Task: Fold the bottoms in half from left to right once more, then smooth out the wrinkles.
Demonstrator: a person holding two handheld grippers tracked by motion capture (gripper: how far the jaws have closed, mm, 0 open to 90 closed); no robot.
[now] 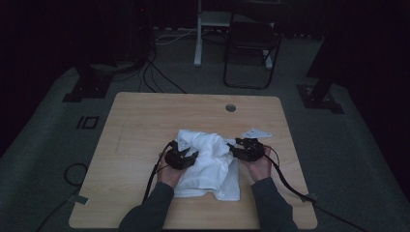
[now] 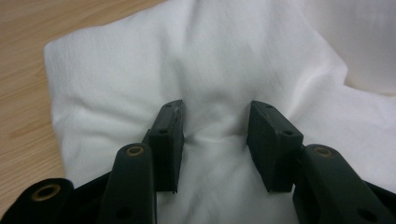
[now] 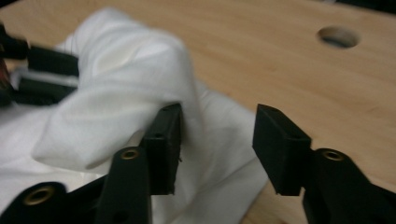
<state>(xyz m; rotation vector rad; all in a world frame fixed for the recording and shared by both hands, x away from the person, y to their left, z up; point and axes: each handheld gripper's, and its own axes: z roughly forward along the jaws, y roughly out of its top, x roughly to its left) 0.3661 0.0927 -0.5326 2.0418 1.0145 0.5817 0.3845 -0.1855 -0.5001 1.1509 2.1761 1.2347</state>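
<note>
high view: crumpled white cloth [image 1: 209, 162] at centre of a light wooden table [image 1: 145, 125], unfolded. left gripper view: left gripper [image 2: 215, 140] open, pressing cloth. right gripper view: right gripper [image 3: 217, 149] open, cloth edge between jaws, ungripped.

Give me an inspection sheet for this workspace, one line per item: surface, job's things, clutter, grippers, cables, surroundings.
Surface: light wooden table with a round grommet hole near the far edge.
Job's things: one crumpled white cloth lying mid-table, toward the near side.
Clutter: nothing seen on the table beyond the cloth.
Grippers: left hand-held gripper open, jaws pressed down on the cloth with a ridge of fabric between them; right hand-held gripper open at the cloth's edge, a fold lying against one jaw.
Cables: one black cable trails from each gripper over the near edge; more cables on the floor beyond.
Surroundings: dim room, grey floor, folding chair behind the table.
</note>
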